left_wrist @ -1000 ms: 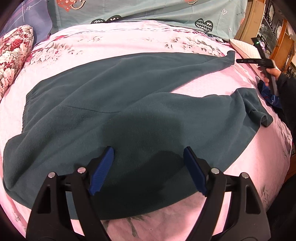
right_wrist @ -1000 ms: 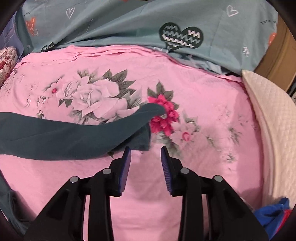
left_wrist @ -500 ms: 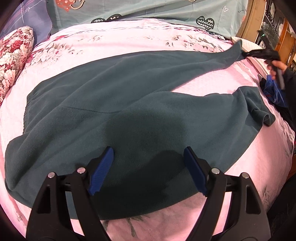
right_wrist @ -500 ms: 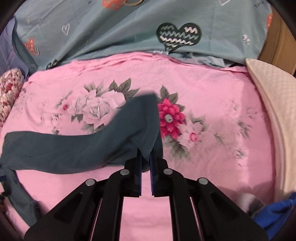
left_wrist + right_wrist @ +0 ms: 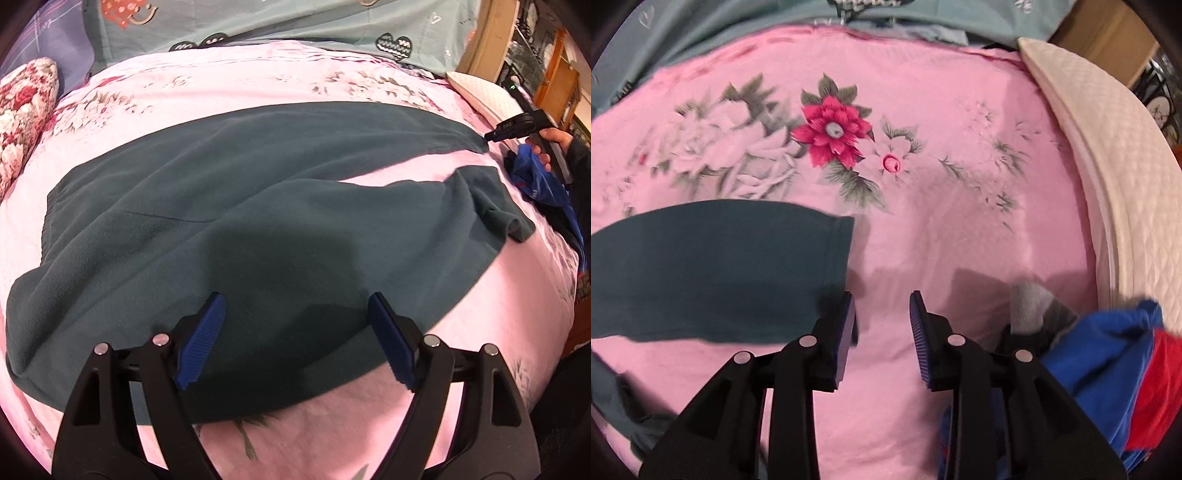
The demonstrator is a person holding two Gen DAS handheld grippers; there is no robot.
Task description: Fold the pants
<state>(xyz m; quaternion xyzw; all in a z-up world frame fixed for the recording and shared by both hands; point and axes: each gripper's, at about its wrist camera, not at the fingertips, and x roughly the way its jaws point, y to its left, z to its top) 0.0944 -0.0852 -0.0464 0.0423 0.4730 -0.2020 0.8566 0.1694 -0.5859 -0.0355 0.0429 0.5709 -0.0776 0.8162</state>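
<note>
Dark teal fleece pants lie spread on the pink floral bed sheet, waistband to the left, both legs running right. My left gripper is open and empty, hovering over the near leg. My right gripper is open and empty, just right of the far leg's hem, which lies flat on the sheet. In the left wrist view the right gripper sits at the tip of the far leg. The near leg's cuff is bunched.
A cream quilted pillow lies along the right edge. Blue and red clothes and a grey sock pile at the lower right. A teal heart-print blanket is at the back, a floral pillow at the left.
My right gripper closed on the far leg's hem, pulled it out to the right, then opened and let it go flat. The left gripper has stayed put.
</note>
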